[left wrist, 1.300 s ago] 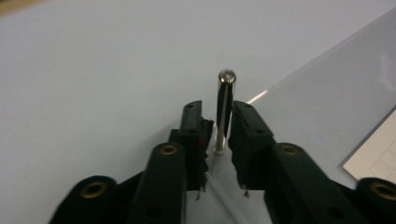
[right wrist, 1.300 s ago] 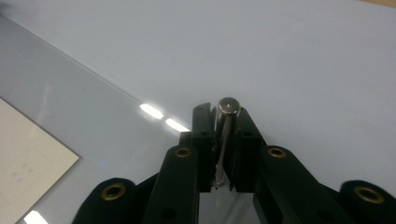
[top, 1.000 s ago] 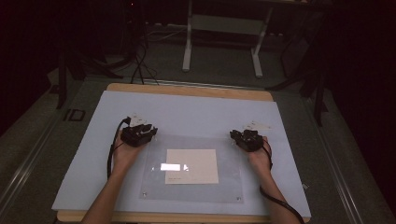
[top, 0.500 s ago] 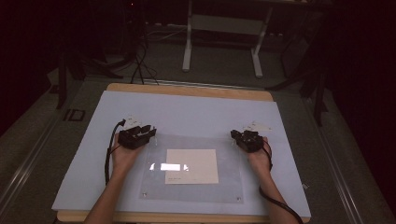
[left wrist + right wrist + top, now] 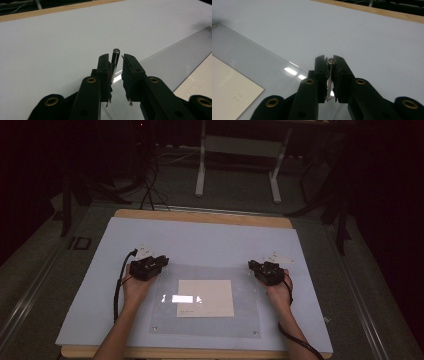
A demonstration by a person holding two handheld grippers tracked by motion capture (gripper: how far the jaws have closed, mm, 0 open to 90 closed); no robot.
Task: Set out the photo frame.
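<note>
A clear plastic sheet [image 5: 245, 317] lies over a cream paper [image 5: 206, 297] on a pale blue mat [image 5: 200, 240]. My left gripper [image 5: 163, 261] is at the sheet's far left corner. In the left gripper view a small metal stud [image 5: 116, 52] on that corner stands between the jaws of the left gripper [image 5: 116, 58]. The stud rests against one pad with a gap to the other, and the jaws have just been closing. My right gripper [image 5: 253, 266] is at the far right corner. The right gripper [image 5: 330, 60] is shut on the stud [image 5: 332, 60] and the sheet's edge there.
The mat covers a wooden table [image 5: 200, 216] whose edge shows at the back. Beyond it are a dark floor, cables and a white stand's legs [image 5: 237, 180]. A cable [image 5: 118, 290] trails from each gripper along the forearm.
</note>
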